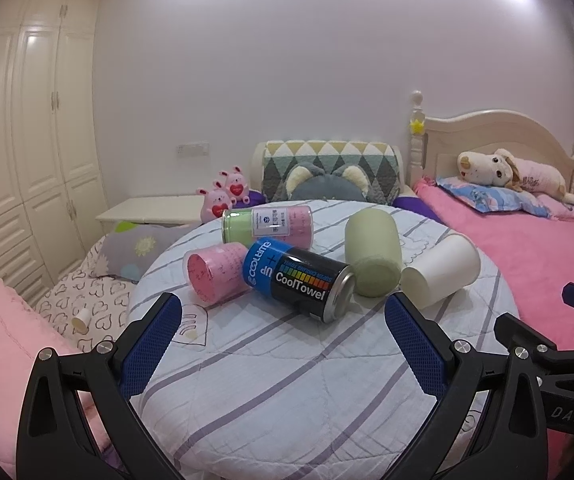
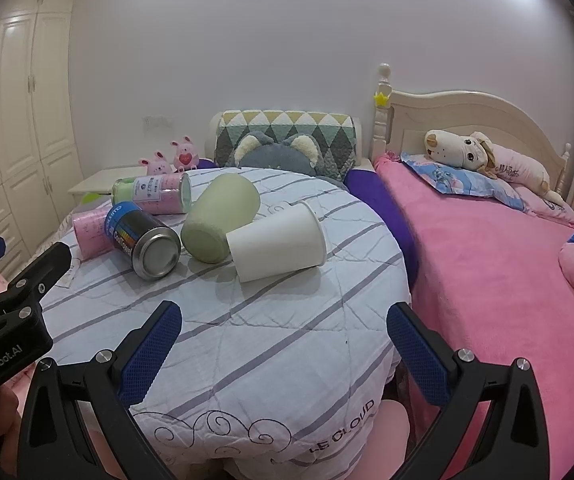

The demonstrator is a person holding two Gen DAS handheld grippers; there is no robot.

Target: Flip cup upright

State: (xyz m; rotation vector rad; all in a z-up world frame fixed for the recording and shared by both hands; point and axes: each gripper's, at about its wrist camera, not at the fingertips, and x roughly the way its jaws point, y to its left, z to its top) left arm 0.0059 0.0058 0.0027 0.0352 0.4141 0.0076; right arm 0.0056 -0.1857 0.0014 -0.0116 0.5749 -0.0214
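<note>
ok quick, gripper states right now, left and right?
Left gripper: open, holding nothing, short of the CoolTowel can.
Right gripper: open, holding nothing, short of the white paper cup, which lies on its side.

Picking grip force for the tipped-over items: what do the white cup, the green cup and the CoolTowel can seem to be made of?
White cup: probably paper, matte, thin rolled rim. Green cup: matte pale green, thick and rounded, likely silicone or frosted plastic; unclear which. CoolTowel can: metal, judging by its shiny silver end and seam, with a glossy printed label.
</note>
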